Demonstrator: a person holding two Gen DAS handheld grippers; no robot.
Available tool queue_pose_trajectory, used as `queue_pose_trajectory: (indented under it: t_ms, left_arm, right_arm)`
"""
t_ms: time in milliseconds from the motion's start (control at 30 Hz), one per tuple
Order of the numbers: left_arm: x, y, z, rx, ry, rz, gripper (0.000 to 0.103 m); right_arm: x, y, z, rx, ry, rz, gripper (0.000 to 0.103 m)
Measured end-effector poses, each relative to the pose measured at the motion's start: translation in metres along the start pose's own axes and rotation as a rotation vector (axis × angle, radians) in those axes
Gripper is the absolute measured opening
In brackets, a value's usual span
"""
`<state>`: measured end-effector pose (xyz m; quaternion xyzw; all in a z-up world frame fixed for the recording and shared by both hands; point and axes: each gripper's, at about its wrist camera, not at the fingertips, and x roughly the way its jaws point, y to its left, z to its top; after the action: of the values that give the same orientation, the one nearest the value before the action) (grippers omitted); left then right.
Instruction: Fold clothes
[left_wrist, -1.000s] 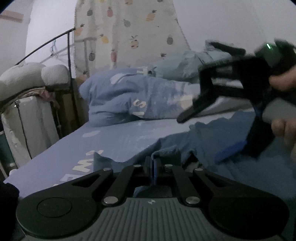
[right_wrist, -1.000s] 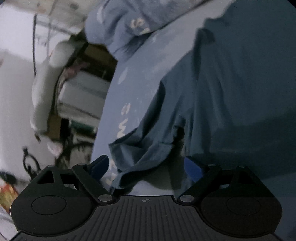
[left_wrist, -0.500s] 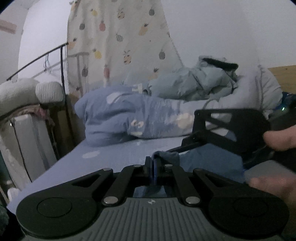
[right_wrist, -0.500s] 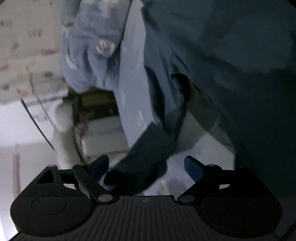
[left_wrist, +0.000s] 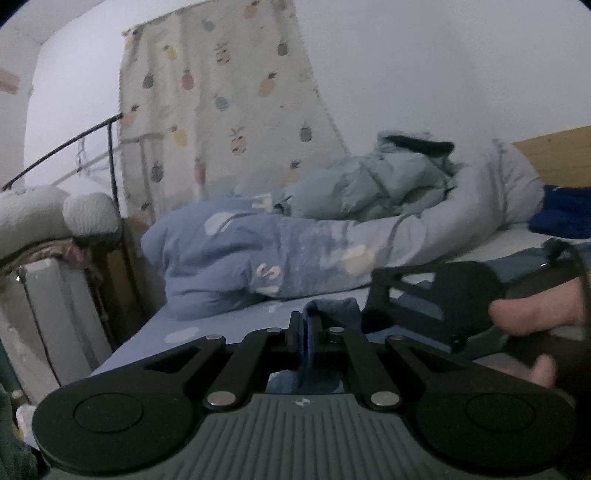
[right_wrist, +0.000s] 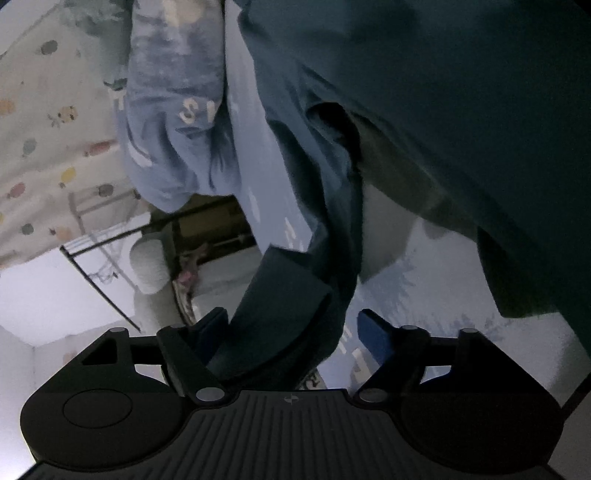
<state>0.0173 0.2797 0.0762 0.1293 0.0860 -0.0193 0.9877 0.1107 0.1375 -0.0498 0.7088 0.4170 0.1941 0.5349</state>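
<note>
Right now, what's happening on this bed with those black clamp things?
A person is folding a dark blue garment on a bed, holding a two-finger gripper in each hand. The left gripper has its jaws shut on a bunched edge of the cloth. The right gripper, seen beside it with the person's hand around it, is closing its jaws around another fold, not yet pinching it. A rumpled blue duvet lies behind.

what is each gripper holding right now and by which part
Left gripper is shut on a fold of the dark blue garment. Right gripper is closing around its sleeve, not yet gripping.
</note>
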Motion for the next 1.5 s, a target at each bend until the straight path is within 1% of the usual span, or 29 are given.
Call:
queue_pose_trajectory:
  t_ms: [33,67,100,167,200,233,267,400,533,633,733,800,933,1067,1200,1367,1500]
  left_arm:
    - [-0.001,0.001,-0.001,-0.004,0.003,0.003,0.005]
    - [-0.003,0.001,-0.002,-0.010,0.005,0.009,0.005]
    - [-0.004,0.001,-0.002,-0.014,0.007,0.016,0.005]
    - [-0.006,0.001,-0.003,-0.014,0.012,0.022,0.005]
    - [-0.006,0.000,-0.002,-0.014,0.014,0.024,0.005]
    - [-0.007,-0.002,-0.002,-0.014,0.015,0.023,0.005]
    - [-0.007,-0.003,-0.001,-0.015,0.016,0.021,0.005]
    - [-0.010,-0.018,0.001,0.018,0.024,-0.002,0.005]
    - [-0.010,-0.040,0.006,0.030,0.034,-0.038,0.005]
    - [-0.002,-0.064,0.016,0.003,0.033,-0.067,0.005]
    - [0.013,-0.090,0.035,-0.039,0.018,-0.092,0.005]
    - [0.026,-0.110,0.052,-0.076,0.012,-0.108,0.005]
    - [0.049,-0.153,0.087,-0.138,0.001,-0.160,0.005]
    - [0.071,-0.194,0.111,-0.160,0.028,-0.201,0.005]
    - [0.083,-0.230,0.118,-0.158,0.054,-0.214,0.005]
    - [0.099,-0.269,0.119,-0.146,0.096,-0.201,0.005]
    - [0.111,-0.294,0.124,-0.148,0.119,-0.188,0.005]
  right_arm:
    - [-0.001,0.001,0.001,-0.013,-0.011,-0.001,0.052]
    - [-0.005,0.003,0.002,-0.030,-0.028,-0.004,0.045]
    - [-0.009,0.005,0.003,-0.046,-0.041,-0.003,0.041]
    - [-0.016,0.013,0.005,-0.099,-0.058,-0.007,0.024]
    - [-0.019,0.018,0.006,-0.130,-0.068,-0.012,0.020]
    - [-0.022,0.023,0.008,-0.162,-0.071,-0.020,0.010]
    - [-0.025,0.028,0.010,-0.197,-0.067,-0.029,0.004]
    - [-0.036,0.055,0.018,-0.364,-0.044,-0.061,0.003]
    - [-0.055,0.100,0.032,-0.580,-0.010,-0.087,0.003]
    - [-0.076,0.138,0.049,-0.719,-0.005,-0.103,0.003]
    - [-0.100,0.181,0.066,-0.865,-0.009,-0.144,0.003]
    - [-0.119,0.205,0.079,-0.947,-0.030,-0.180,0.003]
    - [-0.167,0.243,0.113,-1.030,-0.089,-0.217,0.003]
    - [-0.209,0.264,0.153,-1.072,-0.128,-0.254,0.003]
    - [-0.240,0.272,0.194,-1.104,-0.140,-0.299,0.003]
    - [-0.258,0.268,0.247,-1.126,-0.132,-0.367,0.003]
    - [-0.271,0.262,0.279,-1.144,-0.136,-0.384,0.003]
